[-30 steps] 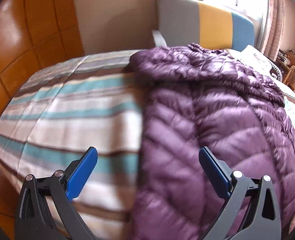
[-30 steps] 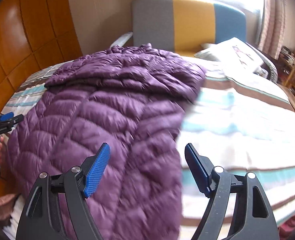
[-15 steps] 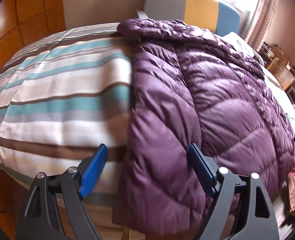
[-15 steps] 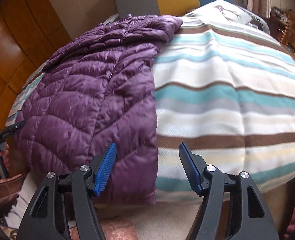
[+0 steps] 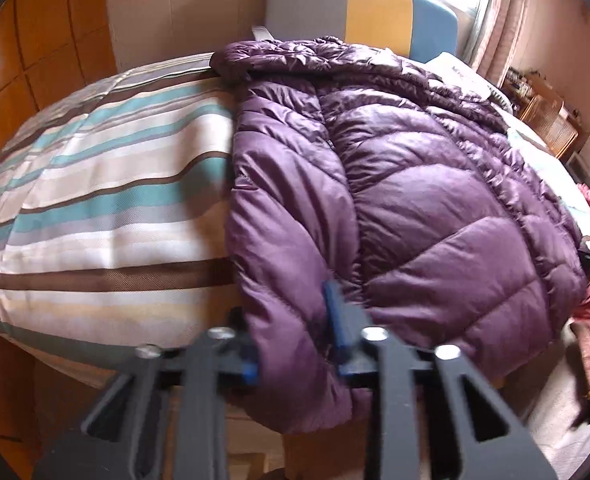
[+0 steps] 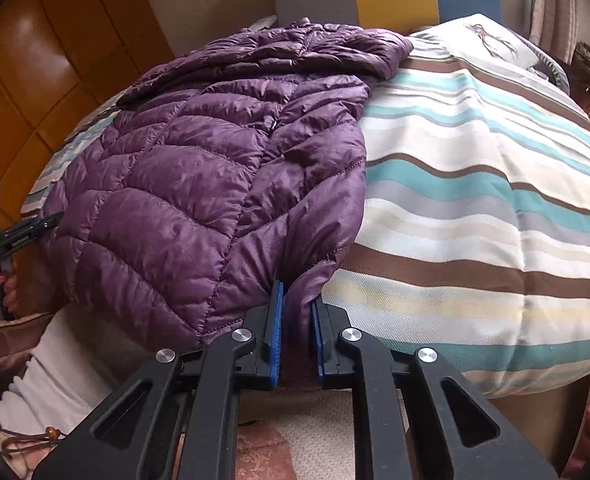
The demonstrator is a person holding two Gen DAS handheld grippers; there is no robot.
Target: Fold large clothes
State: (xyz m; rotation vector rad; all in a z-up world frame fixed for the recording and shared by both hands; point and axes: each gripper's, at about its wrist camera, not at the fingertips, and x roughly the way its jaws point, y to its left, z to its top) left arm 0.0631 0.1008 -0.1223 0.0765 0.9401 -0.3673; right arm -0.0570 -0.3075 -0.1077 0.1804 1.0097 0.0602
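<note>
Closing on the jacket [image 6: 199,184] hem at the bed [image 6: 475,208] edge, both grippers [image 5: 295,328] [image 6: 295,320] are pinching its corners, likely for folding.

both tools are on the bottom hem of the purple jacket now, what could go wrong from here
The left tool and right tool, jaws closing, pinch only thin folds of the slippery purple jacket's hem, so a corner could slip free. The hood could bunch near the headboard, and the striped duvet might drag along.

Purple quilted jacket [image 6: 199,184], teal-brown-cream striped duvet [image 6: 475,216], blue-padded black tool [image 6: 295,320]
</note>
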